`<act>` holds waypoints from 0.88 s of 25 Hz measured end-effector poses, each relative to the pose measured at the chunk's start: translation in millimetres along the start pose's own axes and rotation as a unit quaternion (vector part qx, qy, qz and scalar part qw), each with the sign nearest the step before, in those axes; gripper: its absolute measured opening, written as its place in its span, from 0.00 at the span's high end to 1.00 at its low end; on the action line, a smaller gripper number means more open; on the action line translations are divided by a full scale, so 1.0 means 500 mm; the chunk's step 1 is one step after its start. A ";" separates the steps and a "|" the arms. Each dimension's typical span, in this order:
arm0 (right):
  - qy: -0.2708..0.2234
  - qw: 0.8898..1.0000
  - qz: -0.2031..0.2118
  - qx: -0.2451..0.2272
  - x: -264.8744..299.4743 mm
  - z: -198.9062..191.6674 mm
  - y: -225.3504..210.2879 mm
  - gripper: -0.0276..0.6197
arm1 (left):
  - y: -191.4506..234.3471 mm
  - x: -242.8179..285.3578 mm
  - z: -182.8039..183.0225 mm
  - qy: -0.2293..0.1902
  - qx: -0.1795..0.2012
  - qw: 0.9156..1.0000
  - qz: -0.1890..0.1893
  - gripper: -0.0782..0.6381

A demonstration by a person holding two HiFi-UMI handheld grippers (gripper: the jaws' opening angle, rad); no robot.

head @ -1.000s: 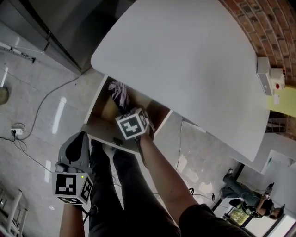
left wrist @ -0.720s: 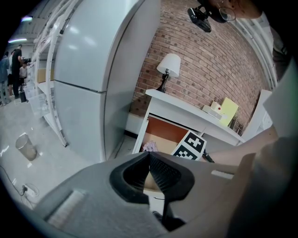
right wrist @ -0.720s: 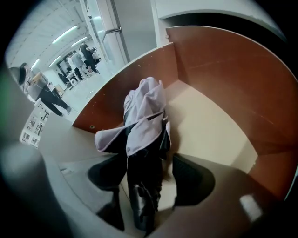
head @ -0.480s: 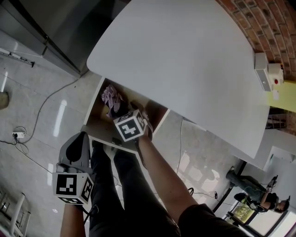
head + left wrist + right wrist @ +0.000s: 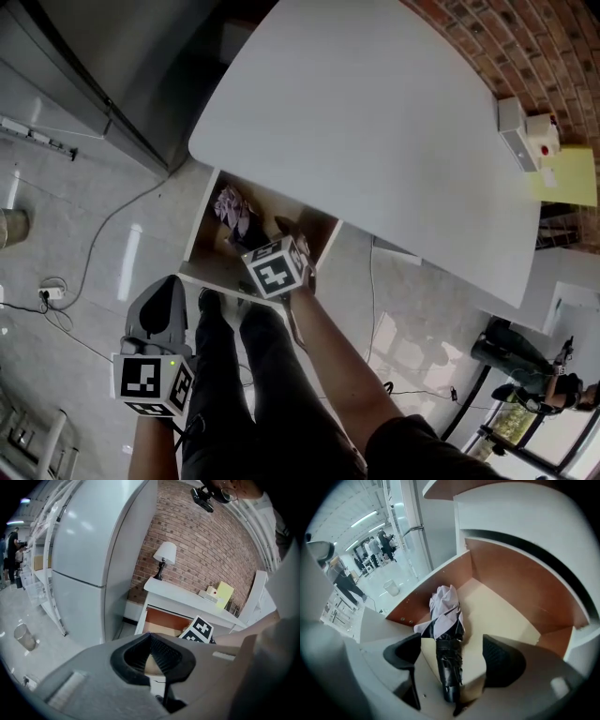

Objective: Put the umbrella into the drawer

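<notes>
A folded umbrella (image 5: pixel 447 620), with a lilac canopy and a black handle, lies on the floor of the open wooden drawer (image 5: pixel 506 616). The head view shows the umbrella (image 5: pixel 232 208) in the drawer (image 5: pixel 208 216) under the white table. My right gripper (image 5: pixel 452 660) hovers just above the handle end. Its jaws have just been opening and now stand wide, with a pad on each side of the handle and neither touching it. Its marker cube (image 5: pixel 278 267) sits over the drawer's front edge. My left gripper (image 5: pixel 167 291) is off to the left above the floor, shut and empty, and the left gripper (image 5: pixel 151 637) points towards the drawer.
The white tabletop (image 5: pixel 375 122) overhangs the back of the drawer. A tall grey fridge (image 5: pixel 93 550) stands to the left, and a cable (image 5: pixel 103 244) runs across the floor. The person's legs (image 5: pixel 253 375) are right in front of the drawer. A lamp (image 5: pixel 165 555) stands on the table.
The right gripper has let go of the umbrella and risen towards the drawer's front edge, its jaws spread. The umbrella stays lying in the drawer. The left gripper has lifted slightly.
</notes>
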State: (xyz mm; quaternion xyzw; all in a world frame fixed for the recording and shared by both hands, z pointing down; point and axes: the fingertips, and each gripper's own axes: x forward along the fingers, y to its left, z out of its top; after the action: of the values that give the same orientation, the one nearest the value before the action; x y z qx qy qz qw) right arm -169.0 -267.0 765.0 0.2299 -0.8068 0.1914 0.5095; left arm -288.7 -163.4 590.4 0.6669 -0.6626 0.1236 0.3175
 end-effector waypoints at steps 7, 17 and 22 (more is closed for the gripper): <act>-0.028 0.999 -0.008 0.021 -0.098 0.029 0.027 0.33 | 0.024 -0.050 0.048 -0.010 0.015 1.000 -0.011 0.88; -0.086 0.994 0.013 0.065 -0.295 0.114 0.096 0.33 | -0.008 -0.102 0.168 -0.034 0.048 0.997 -0.057 0.88; -0.130 0.989 0.006 0.070 -0.409 0.156 0.090 0.33 | -0.047 -0.101 0.237 -0.051 0.060 0.992 -0.096 0.88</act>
State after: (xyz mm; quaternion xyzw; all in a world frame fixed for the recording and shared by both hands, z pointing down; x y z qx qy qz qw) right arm -174.8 -236.6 543.7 0.2834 -0.8518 0.2189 0.3823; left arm -301.2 -194.3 463.9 0.7503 -0.6027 0.0979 0.2534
